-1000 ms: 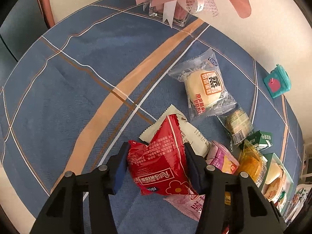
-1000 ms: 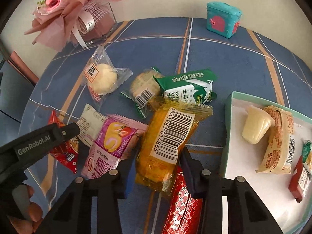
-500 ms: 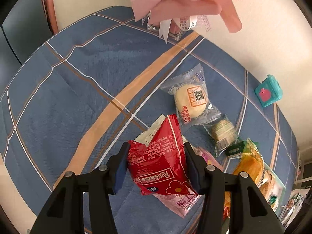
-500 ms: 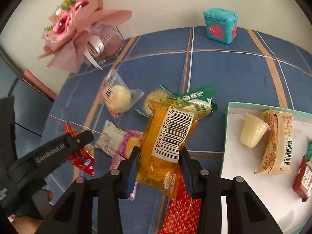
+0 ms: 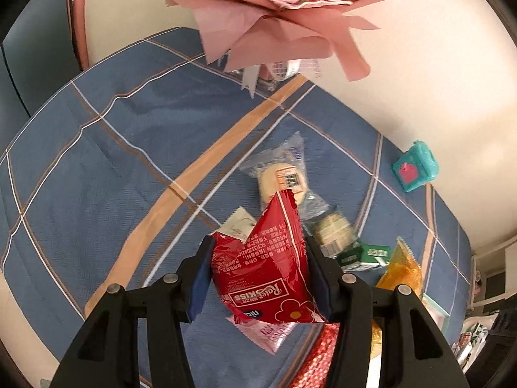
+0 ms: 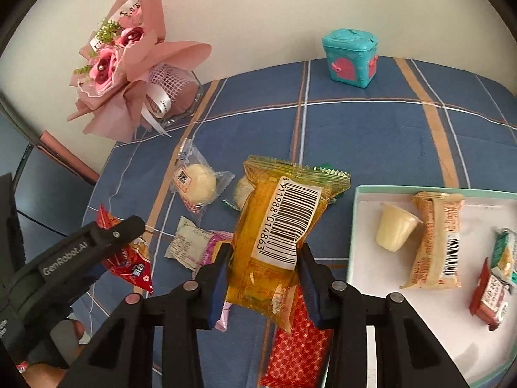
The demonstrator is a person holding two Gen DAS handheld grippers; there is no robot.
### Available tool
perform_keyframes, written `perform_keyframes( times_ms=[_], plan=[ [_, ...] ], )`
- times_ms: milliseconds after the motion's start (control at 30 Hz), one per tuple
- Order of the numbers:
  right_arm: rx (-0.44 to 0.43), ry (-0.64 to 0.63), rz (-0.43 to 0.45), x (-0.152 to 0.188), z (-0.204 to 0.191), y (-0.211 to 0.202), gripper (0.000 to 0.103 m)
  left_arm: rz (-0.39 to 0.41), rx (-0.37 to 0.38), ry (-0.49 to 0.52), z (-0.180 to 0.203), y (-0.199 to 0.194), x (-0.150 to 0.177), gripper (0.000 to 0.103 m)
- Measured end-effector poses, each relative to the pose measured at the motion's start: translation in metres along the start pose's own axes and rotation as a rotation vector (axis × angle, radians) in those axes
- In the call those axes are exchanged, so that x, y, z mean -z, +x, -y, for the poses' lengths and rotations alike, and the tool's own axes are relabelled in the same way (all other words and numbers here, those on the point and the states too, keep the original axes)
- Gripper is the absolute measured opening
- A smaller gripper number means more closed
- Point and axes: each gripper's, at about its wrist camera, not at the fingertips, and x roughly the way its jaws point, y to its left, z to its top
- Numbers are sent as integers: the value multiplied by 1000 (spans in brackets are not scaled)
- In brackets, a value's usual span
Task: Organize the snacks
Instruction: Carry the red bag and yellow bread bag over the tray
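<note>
Snacks lie scattered on a blue plaid tablecloth (image 6: 371,129), and two of them are off it — one in each gripper. The left gripper (image 5: 260,271) has its pads pressed on a red packet (image 5: 265,268), which stands on end between the fingers, above the cloth. The right gripper (image 6: 263,274) is clamped on a yellow packet (image 6: 274,232) with a barcode label facing up, and holds it above a red foil bar (image 6: 297,349) that lies on the cloth below the fingers. On the cloth beyond sit a clear-wrapped white bun (image 6: 198,184), a white sachet (image 6: 185,242) partly overlapping a pink packet (image 6: 216,242), and a green-edged packet (image 6: 329,171) mostly hidden behind the yellow one. At the right a pale green tray (image 6: 353,226) holds a jelly cup (image 6: 395,228), a tan wrapped bar (image 6: 437,239) touching it, and two small packets at the far edge. A pink bouquet (image 6: 129,55) stands at the table's back left corner — a teal box (image 6: 350,56) at the back edge, well apart from it.
</note>
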Motion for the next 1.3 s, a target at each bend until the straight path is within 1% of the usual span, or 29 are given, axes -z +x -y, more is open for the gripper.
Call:
perform_keyframes(
  times_ms=[167, 333, 567, 700, 833, 1067, 1167, 1300],
  plan=[
    [24, 19, 4, -2, 14, -8, 42, -1, 35, 28, 23, -5, 6, 56],
    [59, 48, 30, -6, 37, -26, 42, -10, 70, 78, 55, -6, 18, 56],
    [95, 115, 71, -12, 80, -57, 43, -26, 109, 152, 98, -8, 40, 56],
    [113, 154, 93, -12, 107, -72, 43, -42, 135, 215, 130, -9, 58, 56],
    [152, 194, 108, -11, 138, -85, 43, -66, 154, 272, 158, -3, 76, 56],
    [213, 258, 118, -8, 184, -100, 43, -106, 160, 337, 189, 5, 103, 56],
    [222, 270, 107, -6, 194, -98, 43, -120, 149, 353, 194, 10, 111, 56],
    [231, 272, 66, -3, 198, -85, 43, -139, 128, 366, 196, 19, 117, 56]
  ],
)
